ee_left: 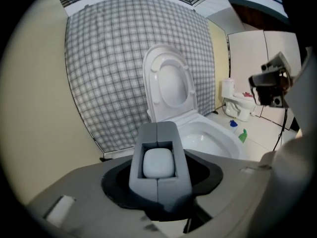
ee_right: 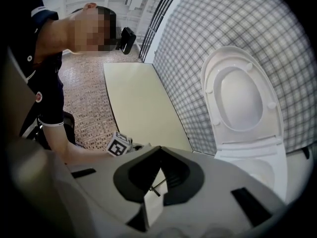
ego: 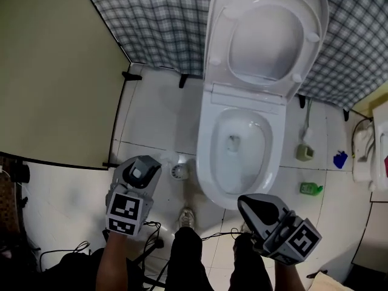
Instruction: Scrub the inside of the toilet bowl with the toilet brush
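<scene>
At the far left a cream partition runs down to a dark bottom edge. A strip of white tiled floor lies open between it and the toilet. The left gripper hangs over that strip near the partition's lower corner. Its two grey jaws are pressed together with nothing between them, and in the left gripper view they point toward the toilet. Just right of it a round floor drain sits close to the bowl's foot. Black cables trail over the tiles by the person's shoe.

The toilet bowl stands at centre, open, with its seat and lid tipped up against the plaid curtain behind. The right gripper hovers by the bowl's front right rim. Its dark jaws seem to meet, and they hold nothing.

Right of the bowl, the toilet brush stands upright in its holder near the curtain's hem, untouched. A green bottle lies on the tiles nearer the person, and a blue object sits further right. A white fixture crowds the right edge, so the floor on that side is narrower.
</scene>
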The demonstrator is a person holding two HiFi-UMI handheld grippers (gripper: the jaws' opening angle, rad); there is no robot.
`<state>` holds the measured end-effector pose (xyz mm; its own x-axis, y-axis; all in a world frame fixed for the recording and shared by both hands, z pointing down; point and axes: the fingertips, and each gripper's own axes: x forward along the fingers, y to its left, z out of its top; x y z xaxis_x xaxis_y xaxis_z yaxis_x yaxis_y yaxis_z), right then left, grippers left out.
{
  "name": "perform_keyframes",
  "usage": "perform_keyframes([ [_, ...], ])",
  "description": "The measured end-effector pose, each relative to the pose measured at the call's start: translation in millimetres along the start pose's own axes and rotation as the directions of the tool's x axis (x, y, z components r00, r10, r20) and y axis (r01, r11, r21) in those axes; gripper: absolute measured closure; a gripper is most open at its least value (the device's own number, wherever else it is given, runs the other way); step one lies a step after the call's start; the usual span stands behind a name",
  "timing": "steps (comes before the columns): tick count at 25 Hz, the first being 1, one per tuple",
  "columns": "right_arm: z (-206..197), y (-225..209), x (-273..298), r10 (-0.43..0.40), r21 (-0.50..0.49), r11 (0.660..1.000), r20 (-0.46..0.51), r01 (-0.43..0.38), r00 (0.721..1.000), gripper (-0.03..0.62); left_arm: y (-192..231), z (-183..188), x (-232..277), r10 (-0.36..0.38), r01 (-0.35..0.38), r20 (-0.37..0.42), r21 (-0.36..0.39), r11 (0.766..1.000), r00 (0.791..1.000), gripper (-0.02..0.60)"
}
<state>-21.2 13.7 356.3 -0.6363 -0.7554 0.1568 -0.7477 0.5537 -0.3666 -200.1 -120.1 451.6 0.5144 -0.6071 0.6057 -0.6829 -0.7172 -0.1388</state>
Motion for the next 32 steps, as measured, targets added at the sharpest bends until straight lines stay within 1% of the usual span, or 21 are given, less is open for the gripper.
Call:
perform_keyframes([
  [4, 17, 0, -18, -0.022, -0.015, 1.000, 0.030, 0.022, 0.999, 0.592, -9, 64, -31, -0.028, 0.028, 0.114, -0.003, 1.000, 0.993, 0.376],
  [6, 24, -2, -29, -0.036, -0.018, 0.999, 0.043, 0.037, 0.998, 0.592, -22, 92, -38, -0.062, 0.061, 0.152, 0.010, 0.998, 0.986, 0.376],
  [8, 30, -4, -41, -0.054, -0.017, 0.998, 0.053, 0.055, 0.997, 0.592, -38, 115, -39, -0.097, 0.094, 0.174, 0.027, 0.995, 0.980, 0.376],
  [12, 38, -9, -63, -0.092, -0.010, 0.996, 0.065, 0.093, 0.994, 0.592, -69, 148, -32, -0.149, 0.144, 0.203, 0.035, 0.989, 0.968, 0.371],
  [16, 43, -19, -83, -0.131, -0.012, 0.991, 0.076, 0.133, 0.988, 0.592, -110, 165, -11, -0.250, 0.249, 0.232, 0.035, 0.968, 0.940, 0.370],
  [18, 42, -25, -92, -0.154, -0.007, 0.988, 0.077, 0.155, 0.985, 0.592, -128, 165, 5, -0.280, 0.280, 0.233, 0.033, 0.959, 0.931, 0.371],
  [21, 33, -36, -103, -0.188, 0.008, 0.982, 0.076, 0.188, 0.979, 0.592, -156, 151, 36, -0.326, 0.325, 0.201, 0.043, 0.945, 0.924, 0.371],
  [24, 17, -47, -110, -0.214, 0.028, 0.977, 0.073, 0.213, 0.974, 0.592, -192, 121, 71, -0.407, 0.408, 0.160, 0.028, 0.913, 0.900, 0.364],
  [26, 11, -50, -114, -0.226, 0.047, 0.974, 0.069, 0.223, 0.972, 0.592, -213, 103, 89, -0.445, 0.448, 0.123, 0.007, 0.894, 0.887, 0.364],
  [27, 11, -51, -116, -0.230, 0.055, 0.973, 0.068, 0.226, 0.971, 0.592, -221, 96, 96, -0.454, 0.456, 0.103, 0.002, 0.890, 0.885, 0.364],
  [29, 14, -55, -119, -0.236, 0.065, 0.971, 0.070, 0.231, 0.969, 0.592, -232, 87, 108, -0.456, 0.458, 0.078, -0.002, 0.889, 0.886, 0.364],
  [32, 14, -63, -121, -0.247, 0.073, 0.968, 0.074, 0.242, 0.966, 0.592, -243, 75, 122, -0.453, 0.455, 0.082, -0.018, 0.890, 0.888, 0.364],
])
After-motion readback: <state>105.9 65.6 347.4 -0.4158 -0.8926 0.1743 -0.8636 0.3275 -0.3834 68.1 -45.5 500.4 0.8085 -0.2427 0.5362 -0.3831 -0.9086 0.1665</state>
